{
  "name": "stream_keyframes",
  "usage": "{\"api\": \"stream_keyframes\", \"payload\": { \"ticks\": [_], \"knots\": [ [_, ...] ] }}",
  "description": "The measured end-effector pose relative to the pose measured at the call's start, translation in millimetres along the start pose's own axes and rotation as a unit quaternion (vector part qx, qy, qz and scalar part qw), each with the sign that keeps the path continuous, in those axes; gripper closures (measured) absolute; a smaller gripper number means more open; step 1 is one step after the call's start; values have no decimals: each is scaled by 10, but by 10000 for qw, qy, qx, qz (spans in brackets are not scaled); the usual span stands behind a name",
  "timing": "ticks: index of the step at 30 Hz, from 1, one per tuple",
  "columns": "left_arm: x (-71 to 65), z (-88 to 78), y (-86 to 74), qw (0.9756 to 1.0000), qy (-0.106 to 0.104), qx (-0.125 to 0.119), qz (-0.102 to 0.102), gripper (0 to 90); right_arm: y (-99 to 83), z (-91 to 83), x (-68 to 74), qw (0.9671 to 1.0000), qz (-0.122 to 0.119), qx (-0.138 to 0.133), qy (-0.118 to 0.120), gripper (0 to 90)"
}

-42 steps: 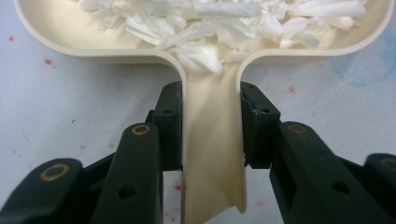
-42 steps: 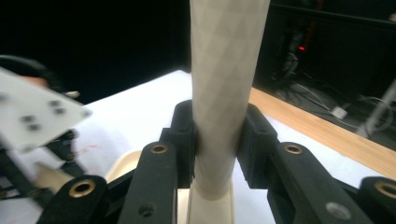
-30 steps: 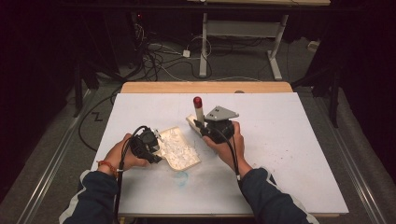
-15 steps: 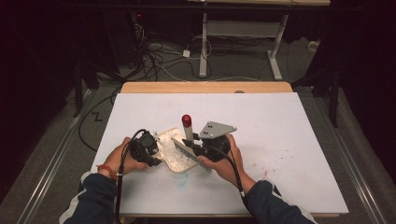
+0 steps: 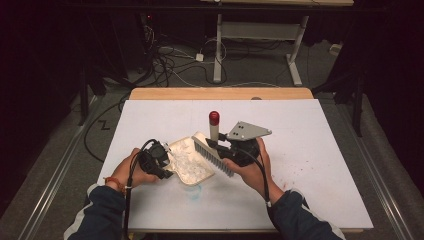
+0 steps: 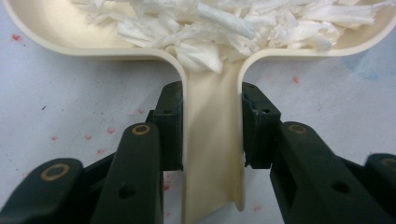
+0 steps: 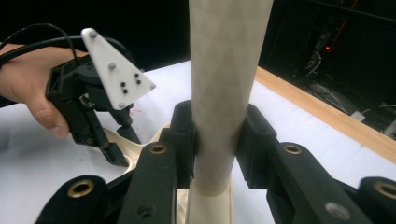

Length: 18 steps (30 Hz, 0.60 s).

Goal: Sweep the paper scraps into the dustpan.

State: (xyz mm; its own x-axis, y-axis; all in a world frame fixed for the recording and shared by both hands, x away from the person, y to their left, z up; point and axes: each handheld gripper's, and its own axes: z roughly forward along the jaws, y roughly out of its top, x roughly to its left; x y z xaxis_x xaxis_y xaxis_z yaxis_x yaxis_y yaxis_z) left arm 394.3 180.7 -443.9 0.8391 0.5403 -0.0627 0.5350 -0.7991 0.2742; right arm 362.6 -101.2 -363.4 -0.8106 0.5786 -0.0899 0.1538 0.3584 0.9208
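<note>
A cream dustpan [image 5: 192, 165] lies on the white table, filled with white paper shreds [image 6: 224, 28]. My left gripper [image 5: 156, 162] is shut on the dustpan's handle [image 6: 212, 140], with the jaws pressing on both sides of it. My right gripper [image 5: 235, 148] is shut on a brush. The brush's cream handle [image 7: 224, 70] stands nearly upright and ends in a red cap [image 5: 214, 118]. Its grey bristle head [image 5: 212, 157] hangs at the pan's right edge. In the right gripper view the left gripper [image 7: 112, 149] and the hand holding it are at the left.
The white table top [image 5: 310, 150] has a wooden strip [image 5: 220, 93] along its far edge, small red specks, and a faint blue smudge [image 5: 194, 192] in front of the pan. Cables and a desk frame [image 5: 220, 45] stand on the dark floor beyond.
The right gripper has carried the brush towards the person and a little up. Its bristle head now sits lower in the picture at the pan's right edge. The left gripper and dustpan stayed put.
</note>
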Motion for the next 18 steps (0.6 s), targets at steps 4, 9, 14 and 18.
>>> {"api": "stream_keyframes", "payload": {
  "ticks": [4, 9, 14, 18],
  "knots": [
    [-11, 1, -2, 10000, 10, 2, -22, 633, -35, -71, -61, 10000, 24, 30, -39, 713],
    [-36, 2, -5, 10000, 62, -4, -47, 632, -137, -101, -122, 9997, -5, 193, -153, 714],
    [-60, 7, -24, 9998, 95, -76, -126, 632, -204, -81, -144, 9994, 48, 315, -119, 713],
    [-70, 10, -36, 9996, 135, -154, -192, 632, -224, -136, -182, 9995, 66, 300, -112, 714]
  ]
}}
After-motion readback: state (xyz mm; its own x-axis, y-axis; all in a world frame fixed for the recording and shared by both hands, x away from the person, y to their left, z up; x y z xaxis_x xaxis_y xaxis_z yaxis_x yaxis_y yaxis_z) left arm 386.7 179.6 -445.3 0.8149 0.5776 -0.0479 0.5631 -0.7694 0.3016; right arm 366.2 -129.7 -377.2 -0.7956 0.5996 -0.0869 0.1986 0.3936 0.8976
